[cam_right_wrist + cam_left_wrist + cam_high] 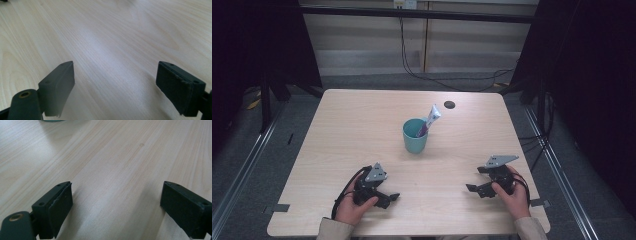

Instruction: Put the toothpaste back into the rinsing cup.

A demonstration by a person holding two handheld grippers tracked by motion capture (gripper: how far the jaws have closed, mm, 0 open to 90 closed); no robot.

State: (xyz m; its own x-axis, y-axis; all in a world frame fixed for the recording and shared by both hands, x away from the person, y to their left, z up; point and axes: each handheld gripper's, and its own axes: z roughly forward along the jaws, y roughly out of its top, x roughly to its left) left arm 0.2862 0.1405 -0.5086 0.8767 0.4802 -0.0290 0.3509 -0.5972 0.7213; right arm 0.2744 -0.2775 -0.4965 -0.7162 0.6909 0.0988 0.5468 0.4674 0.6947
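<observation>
Cup: teal cup [415,135] stands upright at centre of the high view, on the pale wooden table [362,125]; its base edge peeks in at the top left of the left gripper view [51,120]
Tube: white and magenta tube [429,120] stands in the cup, leaning to the upper right, crimped end up above the rim
Left gripper: left gripper [388,196] at lower left of the high view, resting low on the table, well apart from the cup; jaws spread wide with bare wood between them [116,202]
Right gripper: right gripper [473,180] at lower right, also low; jaws spread wide, nothing between them [115,83]
Handling, tube: judged light, soft-walled, slick plastic; will dent under a hard squeeze; best taken on the flat crimped end or just below it, where it clears the rim
Handling, cup: judged light, rigid, smooth; may tip or slide if the tube drags; steady it by the wall
Other: dark round hole [449,104] in the table beyond the cup, upper right of centre
</observation>
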